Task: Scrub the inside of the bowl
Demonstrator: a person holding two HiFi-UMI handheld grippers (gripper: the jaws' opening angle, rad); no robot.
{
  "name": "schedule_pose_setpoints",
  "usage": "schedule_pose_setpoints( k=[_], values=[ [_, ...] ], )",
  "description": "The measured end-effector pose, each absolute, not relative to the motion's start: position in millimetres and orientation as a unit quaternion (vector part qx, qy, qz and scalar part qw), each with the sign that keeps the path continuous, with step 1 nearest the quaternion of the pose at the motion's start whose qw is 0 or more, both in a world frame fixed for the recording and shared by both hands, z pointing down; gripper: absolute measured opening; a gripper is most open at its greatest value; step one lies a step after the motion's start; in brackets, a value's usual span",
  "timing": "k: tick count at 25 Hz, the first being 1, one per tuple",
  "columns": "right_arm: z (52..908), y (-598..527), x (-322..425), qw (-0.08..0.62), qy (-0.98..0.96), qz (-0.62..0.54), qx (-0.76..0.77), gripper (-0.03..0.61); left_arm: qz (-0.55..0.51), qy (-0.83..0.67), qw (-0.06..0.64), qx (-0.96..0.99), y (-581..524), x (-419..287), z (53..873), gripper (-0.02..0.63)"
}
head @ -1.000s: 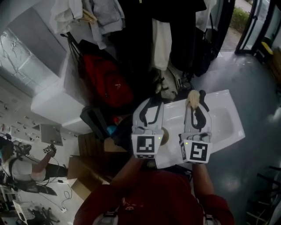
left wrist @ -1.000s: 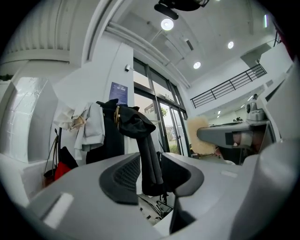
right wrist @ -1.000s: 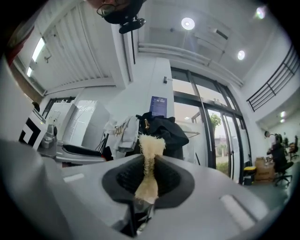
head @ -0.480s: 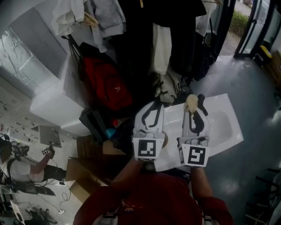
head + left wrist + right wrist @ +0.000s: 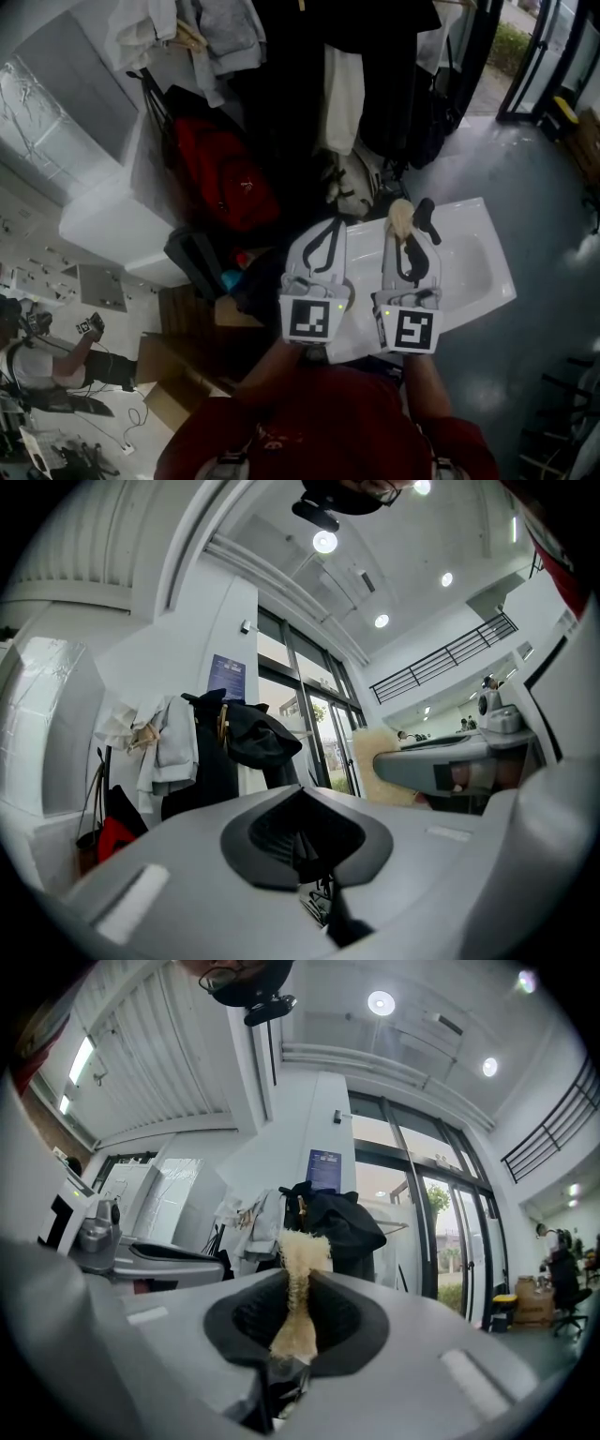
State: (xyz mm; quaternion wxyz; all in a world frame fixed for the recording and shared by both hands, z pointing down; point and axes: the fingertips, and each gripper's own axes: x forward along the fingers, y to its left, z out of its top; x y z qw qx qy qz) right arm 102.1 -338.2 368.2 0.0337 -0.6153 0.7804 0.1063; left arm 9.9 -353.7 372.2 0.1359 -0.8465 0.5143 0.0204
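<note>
- The left gripper [image 5: 327, 231] has just been closing its jaws. In the left gripper view they meet, pressed together, with nothing between them.
- The right gripper [image 5: 411, 223] sits just to the right of the left one, both pointing the same way. It pinches a tan fibrous scrubber [image 5: 298, 1283], whose tuft stands up past the jaw tips.
- A white basin [image 5: 483, 274] lies below and beyond both grippers, and a red bag [image 5: 225, 183] hangs further off to the left.
- No view shows a bowl that I can make out, either between the left jaws or plainly beneath either gripper.
- The scrubber looks ready, but the left gripper seems to have shut on air, so nothing is steadied for scrubbing.
- Before any scrubbing, the bowl probably has to be found. The left jaws would have to spread again to hold it.
</note>
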Motion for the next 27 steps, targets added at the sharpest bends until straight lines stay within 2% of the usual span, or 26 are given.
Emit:
schedule_pose_setpoints(
  k=[8,27],
  values=[
    [379,-341,102,0.013,0.783,0.105,-0.613,0.049,0.029,0.518,0.13,-0.845,-356,8,373,0.006],
    [378,-340,104,0.016,0.782,0.09,-0.616,0.049,0.005,0.518,0.126,-0.846,-353,13,382,0.006]
  ],
)
